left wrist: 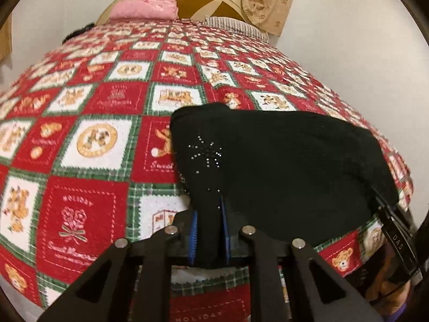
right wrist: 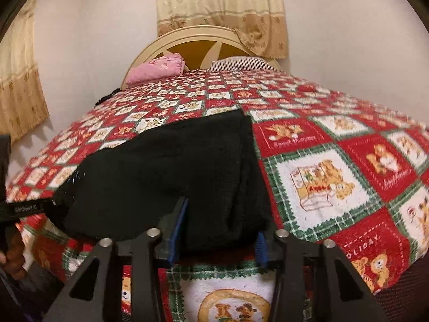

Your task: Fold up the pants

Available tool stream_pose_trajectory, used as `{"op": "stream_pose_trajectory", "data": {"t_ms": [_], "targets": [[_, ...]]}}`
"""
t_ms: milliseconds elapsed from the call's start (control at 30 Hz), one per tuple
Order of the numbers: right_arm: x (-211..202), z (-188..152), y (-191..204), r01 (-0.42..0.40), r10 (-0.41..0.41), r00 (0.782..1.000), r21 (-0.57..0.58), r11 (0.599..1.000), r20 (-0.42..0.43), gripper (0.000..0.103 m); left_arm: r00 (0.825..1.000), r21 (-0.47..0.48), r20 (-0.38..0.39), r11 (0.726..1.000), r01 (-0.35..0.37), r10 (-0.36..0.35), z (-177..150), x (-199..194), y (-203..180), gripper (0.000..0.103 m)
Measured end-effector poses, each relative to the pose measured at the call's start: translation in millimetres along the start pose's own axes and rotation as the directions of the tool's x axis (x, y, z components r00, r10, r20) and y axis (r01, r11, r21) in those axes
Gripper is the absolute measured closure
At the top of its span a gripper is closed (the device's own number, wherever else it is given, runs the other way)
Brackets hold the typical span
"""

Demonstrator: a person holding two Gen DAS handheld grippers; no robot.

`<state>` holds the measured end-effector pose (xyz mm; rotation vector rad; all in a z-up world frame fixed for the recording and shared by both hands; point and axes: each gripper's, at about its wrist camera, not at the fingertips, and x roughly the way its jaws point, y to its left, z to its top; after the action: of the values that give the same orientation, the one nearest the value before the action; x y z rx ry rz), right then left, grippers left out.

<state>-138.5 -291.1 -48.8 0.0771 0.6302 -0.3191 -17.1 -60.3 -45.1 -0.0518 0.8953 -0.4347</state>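
Observation:
Black pants (left wrist: pixel 281 161), folded into a thick pad with a rhinestone starburst on top, lie at the near edge of the bed. My left gripper (left wrist: pixel 209 210) is shut on their near left corner, and black cloth fills the narrow gap between the blue pads (left wrist: pixel 194 230). In the right wrist view the pants (right wrist: pixel 174 161) spread left of centre. My right gripper (right wrist: pixel 222 218) holds the thick near right edge, with its pads (right wrist: pixel 177 230) against the fabric on both sides. Each view shows part of the other gripper at its side: the right gripper (left wrist: pixel 394 230) and the left gripper (right wrist: pixel 26 209).
A red, white and green holiday blanket (left wrist: pixel 93 139) covers the bed. Far back lie a pink folded cloth (right wrist: pixel 158 71) and a striped pillow (right wrist: pixel 241 64) against a cream headboard (right wrist: pixel 195 33). Beige curtains (right wrist: pixel 222 10) hang behind, and white walls flank the bed.

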Motion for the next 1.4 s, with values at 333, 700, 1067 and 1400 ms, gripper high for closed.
{"op": "stream_pose_trajectory", "data": {"t_ms": [333, 700, 1067, 1400], "targets": [[-20.0, 17.4, 30.5, 0.066, -0.063, 0.997, -0.081, 0.994, 0.04, 0.075, 0.994, 0.095, 0.097, 0.994, -0.059, 0.05, 11.6, -18.3, -4.7, 0.087], [-29.0, 29.8, 47.7, 0.032, -0.027, 0.997, -0.06, 0.998, 0.074, 0.075, 0.995, 0.055, 0.089, 0.997, -0.054, 0.049, 15.4, -24.3, 13.3, 0.087], [-26.9, 43.0, 83.4, -0.051, 0.056, 0.994, -0.059, 0.997, 0.095, 0.075, 0.987, 0.009, 0.126, 0.995, -0.099, 0.097, 25.6, -40.5, 50.1, 0.087], [-23.2, 61.3, 114.3, -0.12, 0.126, 0.984, -0.057, 0.991, 0.126, 0.075, 0.967, -0.037, 0.194, 0.986, -0.16, 0.164, 33.0, -60.3, 87.2, 0.096]]}}
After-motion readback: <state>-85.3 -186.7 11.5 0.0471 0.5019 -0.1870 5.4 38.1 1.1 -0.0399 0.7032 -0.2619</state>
